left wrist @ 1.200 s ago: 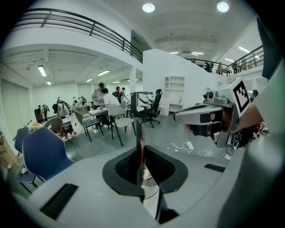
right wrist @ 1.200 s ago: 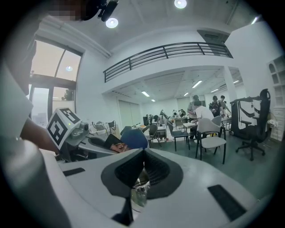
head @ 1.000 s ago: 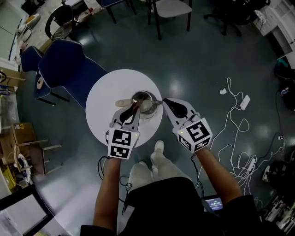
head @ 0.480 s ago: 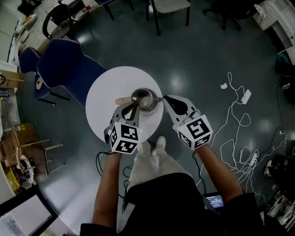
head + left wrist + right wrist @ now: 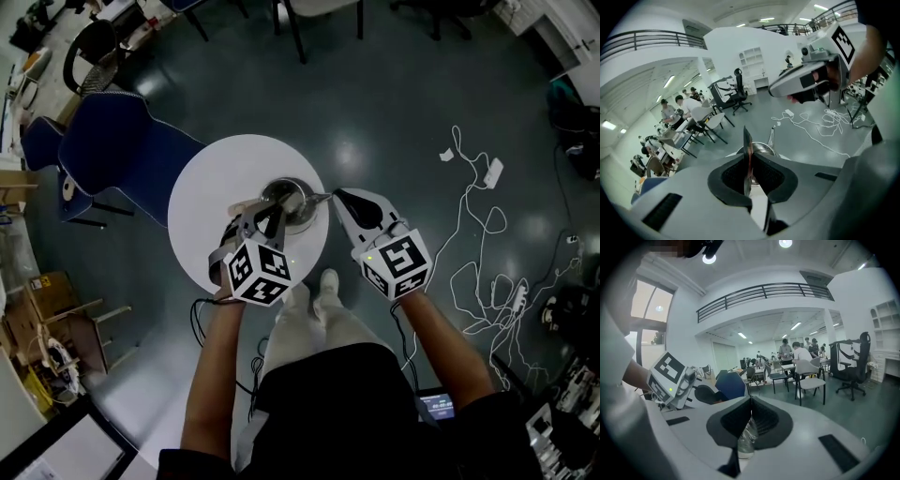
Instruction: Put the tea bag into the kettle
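Note:
A steel kettle (image 5: pixel 289 201) stands open near the right edge of the round white table (image 5: pixel 202 202). My left gripper (image 5: pixel 266 217) is just in front of it, shut on a thin flat tea bag (image 5: pixel 747 150) that stands on edge between the jaws, with the kettle (image 5: pixel 762 149) right behind it. My right gripper (image 5: pixel 335 196) is at the kettle's right rim, shut on a shiny silvery piece (image 5: pixel 746 434) that looks like the kettle lid (image 5: pixel 319 199). Seen from the left gripper view, the right gripper (image 5: pixel 811 84) hangs above and to the right.
A tan oval object (image 5: pixel 244 205) lies on the table left of the kettle. A blue chair (image 5: pixel 117 150) stands against the table's far left. White cables (image 5: pixel 478 234) trail over the floor at the right. The person's legs (image 5: pixel 314 314) are beside the table's near edge.
My left gripper has turned, its marker cube rolling right, and edged closer to the kettle with the tea bag. The right gripper has stayed at the kettle's right rim.

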A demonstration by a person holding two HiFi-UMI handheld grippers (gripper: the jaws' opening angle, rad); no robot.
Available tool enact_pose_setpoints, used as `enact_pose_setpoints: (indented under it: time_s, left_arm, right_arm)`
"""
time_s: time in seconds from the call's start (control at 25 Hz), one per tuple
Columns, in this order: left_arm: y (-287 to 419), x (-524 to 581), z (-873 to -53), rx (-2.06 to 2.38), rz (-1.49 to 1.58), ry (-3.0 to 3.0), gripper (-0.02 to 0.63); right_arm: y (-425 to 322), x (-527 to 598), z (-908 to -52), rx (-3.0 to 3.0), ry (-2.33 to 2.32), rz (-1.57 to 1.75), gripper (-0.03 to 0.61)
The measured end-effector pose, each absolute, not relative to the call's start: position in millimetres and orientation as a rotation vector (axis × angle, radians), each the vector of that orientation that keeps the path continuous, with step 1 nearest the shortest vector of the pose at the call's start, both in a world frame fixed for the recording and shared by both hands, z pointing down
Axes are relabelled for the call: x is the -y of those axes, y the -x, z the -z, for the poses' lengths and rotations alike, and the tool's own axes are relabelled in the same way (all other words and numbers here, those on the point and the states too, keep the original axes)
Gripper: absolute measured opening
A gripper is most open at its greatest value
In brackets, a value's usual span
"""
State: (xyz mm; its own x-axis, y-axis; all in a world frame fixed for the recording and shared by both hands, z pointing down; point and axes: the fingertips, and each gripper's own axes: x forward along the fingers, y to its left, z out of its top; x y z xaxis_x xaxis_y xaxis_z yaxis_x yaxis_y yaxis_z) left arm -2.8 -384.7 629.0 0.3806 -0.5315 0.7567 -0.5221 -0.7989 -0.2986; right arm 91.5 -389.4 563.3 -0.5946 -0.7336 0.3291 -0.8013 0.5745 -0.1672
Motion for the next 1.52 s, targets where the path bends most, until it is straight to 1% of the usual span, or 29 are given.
enact_pose_setpoints:
  time_s: [0.2,0.6,1.2,1.52]
  left_arm:
    - [3,389,-640,-0.806,1.493,2.533,0.04]
    - [0,396,-661,-0.614,1.554,2.388,0.04]
    - [0,402,-685,-0.541,1.581,2.324,0.04]
    - [0,406,-686,-0.59,1.543,2.376,0.04]
  right_arm:
    - [-88,390,-569,2.561,-1.296,-0.453,0.018]
    - [-88,390,-583,2.522,-1.315,-0.481,0.018]
    - [-81,399,-591,2.514,-1.307,-0.488,0.018]
    - [-79,401,-593,2.508,-1.302,-0.496,0.018]
